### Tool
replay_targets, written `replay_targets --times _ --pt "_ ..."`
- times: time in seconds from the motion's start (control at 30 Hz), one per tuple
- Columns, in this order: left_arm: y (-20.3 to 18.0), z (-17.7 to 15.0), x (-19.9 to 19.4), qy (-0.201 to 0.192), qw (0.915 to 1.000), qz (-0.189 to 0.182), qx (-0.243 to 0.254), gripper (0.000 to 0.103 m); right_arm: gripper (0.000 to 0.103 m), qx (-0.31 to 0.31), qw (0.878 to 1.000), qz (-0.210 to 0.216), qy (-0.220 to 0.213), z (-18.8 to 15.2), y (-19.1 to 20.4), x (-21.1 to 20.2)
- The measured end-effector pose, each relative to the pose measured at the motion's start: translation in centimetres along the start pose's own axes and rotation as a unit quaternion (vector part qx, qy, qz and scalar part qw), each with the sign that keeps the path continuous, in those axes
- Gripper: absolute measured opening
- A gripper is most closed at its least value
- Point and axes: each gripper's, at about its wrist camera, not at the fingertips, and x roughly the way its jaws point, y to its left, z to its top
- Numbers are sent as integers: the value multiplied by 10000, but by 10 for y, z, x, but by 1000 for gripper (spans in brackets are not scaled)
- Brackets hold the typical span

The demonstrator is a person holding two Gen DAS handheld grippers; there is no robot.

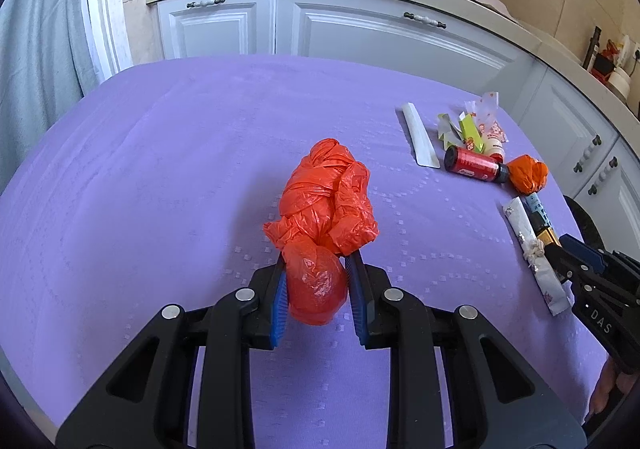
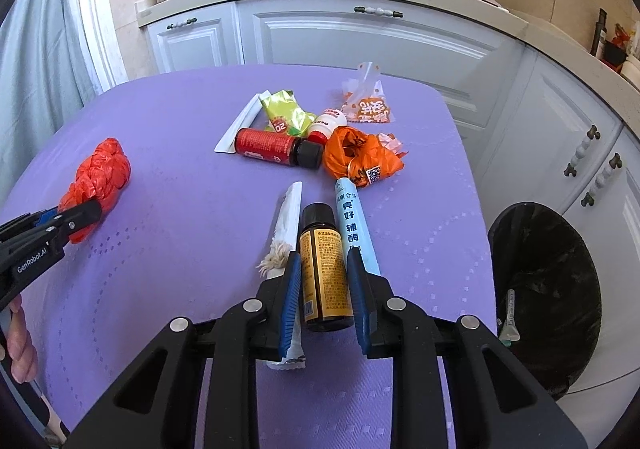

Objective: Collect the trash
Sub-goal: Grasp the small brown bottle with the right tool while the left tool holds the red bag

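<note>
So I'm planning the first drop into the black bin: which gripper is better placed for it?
Right. The right gripper has the brown bottle between its fingers, and the black bin sits just off the table's right edge. The left gripper holds the red bag farther away.

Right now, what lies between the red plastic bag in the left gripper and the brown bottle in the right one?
Bare purple tablecloth, then a white sachet beside the brown bottle; the right wrist view shows it.
</note>
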Motion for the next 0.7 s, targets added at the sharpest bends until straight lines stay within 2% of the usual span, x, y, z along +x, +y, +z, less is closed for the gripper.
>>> replay_targets --times 0.7 --pt "7 -5 -1 -14 9999 -46 -128 25 25 -252 9995 -45 157 3 8 7"
